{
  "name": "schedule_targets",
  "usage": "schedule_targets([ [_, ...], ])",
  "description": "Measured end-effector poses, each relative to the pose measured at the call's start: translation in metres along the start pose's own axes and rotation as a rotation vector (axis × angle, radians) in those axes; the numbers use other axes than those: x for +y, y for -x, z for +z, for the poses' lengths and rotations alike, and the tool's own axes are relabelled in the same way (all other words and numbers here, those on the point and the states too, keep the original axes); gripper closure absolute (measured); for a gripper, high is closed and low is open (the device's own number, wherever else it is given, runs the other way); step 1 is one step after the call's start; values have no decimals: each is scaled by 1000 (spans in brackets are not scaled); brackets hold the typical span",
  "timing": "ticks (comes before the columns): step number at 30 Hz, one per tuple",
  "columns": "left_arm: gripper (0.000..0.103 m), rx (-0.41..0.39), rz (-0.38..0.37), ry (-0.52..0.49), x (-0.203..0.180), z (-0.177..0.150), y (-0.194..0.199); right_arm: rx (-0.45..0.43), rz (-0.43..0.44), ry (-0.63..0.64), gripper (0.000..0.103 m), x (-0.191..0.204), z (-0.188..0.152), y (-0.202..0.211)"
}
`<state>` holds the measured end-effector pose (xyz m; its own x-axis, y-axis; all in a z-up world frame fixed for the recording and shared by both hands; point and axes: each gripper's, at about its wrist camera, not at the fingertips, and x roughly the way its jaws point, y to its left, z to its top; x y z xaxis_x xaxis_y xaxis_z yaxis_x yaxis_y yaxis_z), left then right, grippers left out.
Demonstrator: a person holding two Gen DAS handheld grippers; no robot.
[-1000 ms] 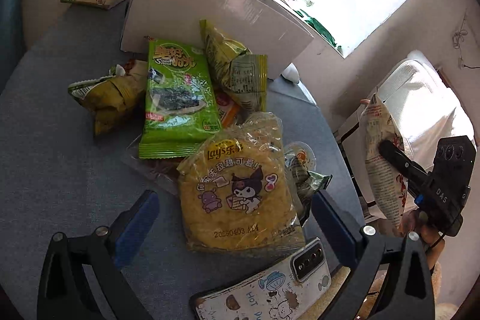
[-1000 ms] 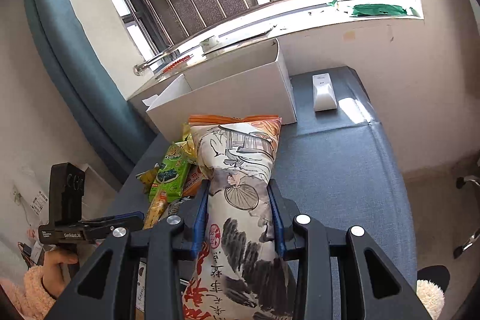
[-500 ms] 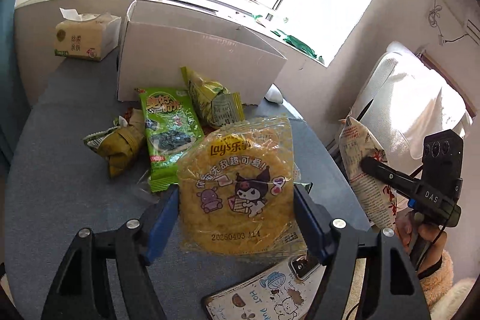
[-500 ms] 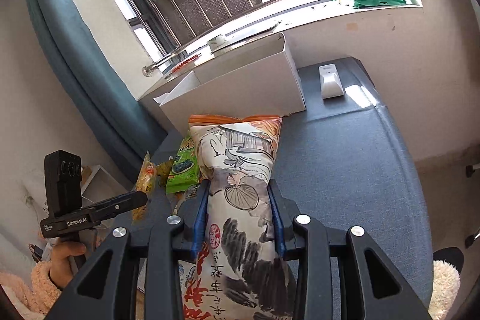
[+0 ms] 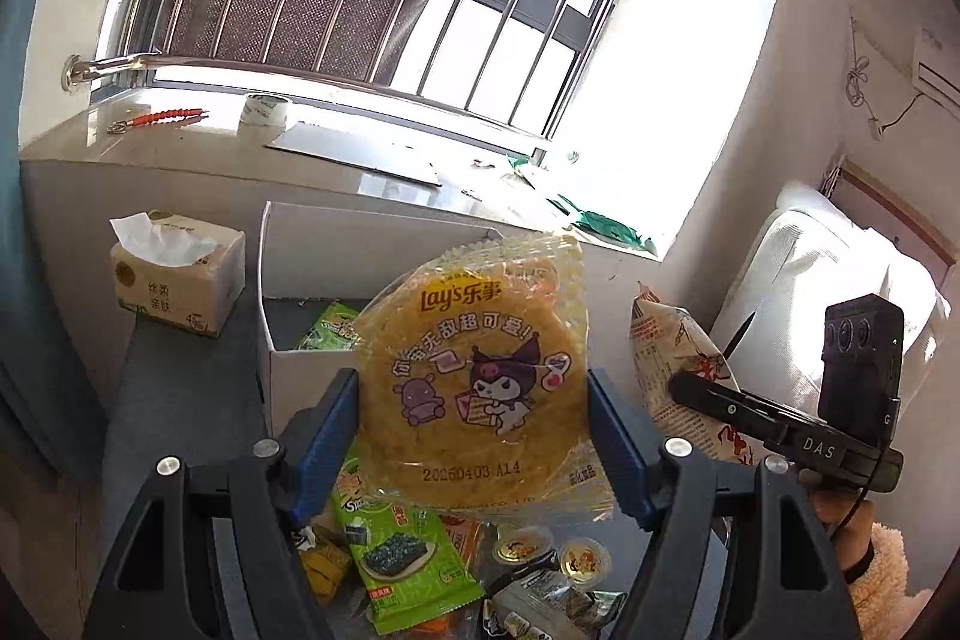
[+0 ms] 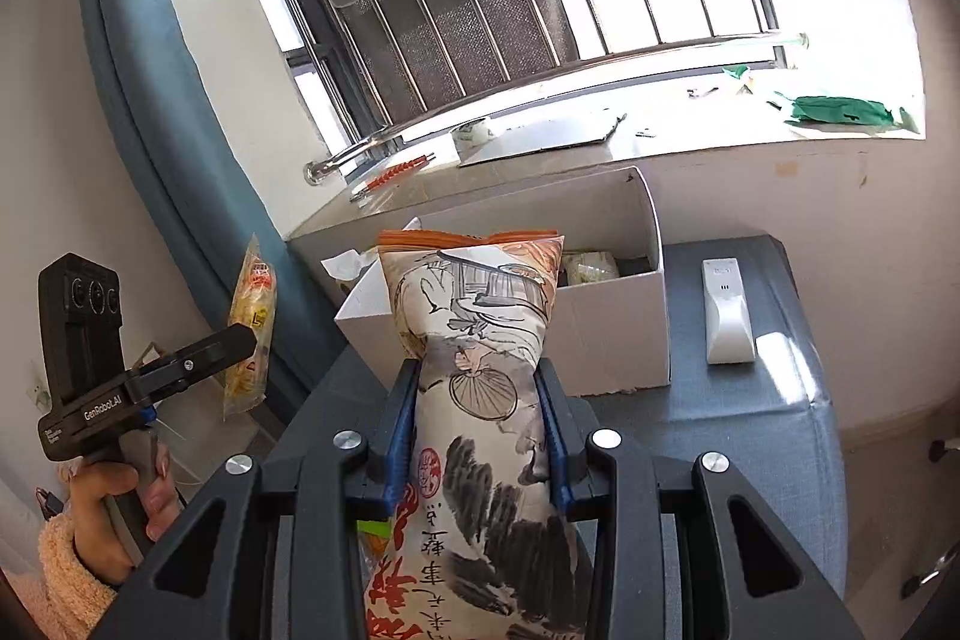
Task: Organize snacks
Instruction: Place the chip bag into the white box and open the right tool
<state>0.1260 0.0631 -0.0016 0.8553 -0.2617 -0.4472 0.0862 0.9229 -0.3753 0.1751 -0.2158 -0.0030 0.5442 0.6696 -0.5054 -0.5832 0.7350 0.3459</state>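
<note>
- The left gripper [image 5: 471, 430] has its blue fingers [image 5: 327, 436] clamped on the two sides of a round yellow Lay's chip bag [image 5: 474, 376], held upright and clear of the tabletop [image 5: 186, 400]
- Behind that bag stands the open white box [image 5: 312, 376], set near the tabletop's far edge by the windowsill; a green packet [image 5: 327, 331] lies inside it
- A tissue pack [image 5: 177, 274] sits at the far left corner of the tabletop, just beside the box
- Under the lifted chip bag lie a green seaweed packet [image 5: 408, 562], two small jelly cups [image 5: 555, 550] and other wrappers
- The right gripper [image 6: 477, 412] has its fingers [image 6: 402, 424] closed tight on a tall illustrated snack bag [image 6: 480, 340], upright, its top in front of the box [image 6: 618, 340]
- A white remote-like device [image 6: 728, 310] lies on the tabletop to the right of the box, apart from it
- In the right wrist view a person's hand [image 6: 123, 508] holds the left gripper's handle
</note>
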Motion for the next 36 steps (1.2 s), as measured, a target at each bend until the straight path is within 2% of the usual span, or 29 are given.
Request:
schedule_targets([
  [3, 25, -3, 19, 14, 16, 42, -32, 15, -51, 19, 64, -4, 47, -39],
  [6, 25, 28, 53, 38, 32, 72, -69, 57, -90, 10, 64, -15, 87, -82],
  [9, 25, 65, 65, 68, 46, 89, -100, 98, -159, 31, 64, -27, 112, -118],
  [11, 25, 81, 78, 82, 54, 94, -114, 115, -169, 44, 64, -32, 122, -135],
  [12, 24, 89, 92, 87, 58, 93, -118, 125, -179, 50, 62, -36, 126, -142],
  [13, 14, 112, 109, 89, 61, 94, -124, 129, -182, 54, 60, -38, 128, -147],
  [14, 6, 134, 132, 97, 65, 94, -128, 143, -184, 51, 36, -41, 129, -151],
  [15, 0, 138, 149, 104, 69, 92, -127, 157, -215, 31, 0, -45, 128, -153],
  [16, 0, 136, 154, 102, 72, 89, -125, 133, -242, 3, 0, -49, 126, -150],
  [18, 0, 149, 172, 104, 76, 84, -122, 114, -239, -14, 0, -53, 123, -143],
  [27, 0, 125, 200, 73, 72, 68, -90, 71, -226, 60, 0, -33, 102, -107],
  [32, 0, 69, 156, 28, 53, 53, -47, 33, -157, 73, 0, -19, 79, -63],
  [36, 0, 20, 112, -41, 27, 26, -8, -16, -89, 111, 0, -4, 40, -16],
])
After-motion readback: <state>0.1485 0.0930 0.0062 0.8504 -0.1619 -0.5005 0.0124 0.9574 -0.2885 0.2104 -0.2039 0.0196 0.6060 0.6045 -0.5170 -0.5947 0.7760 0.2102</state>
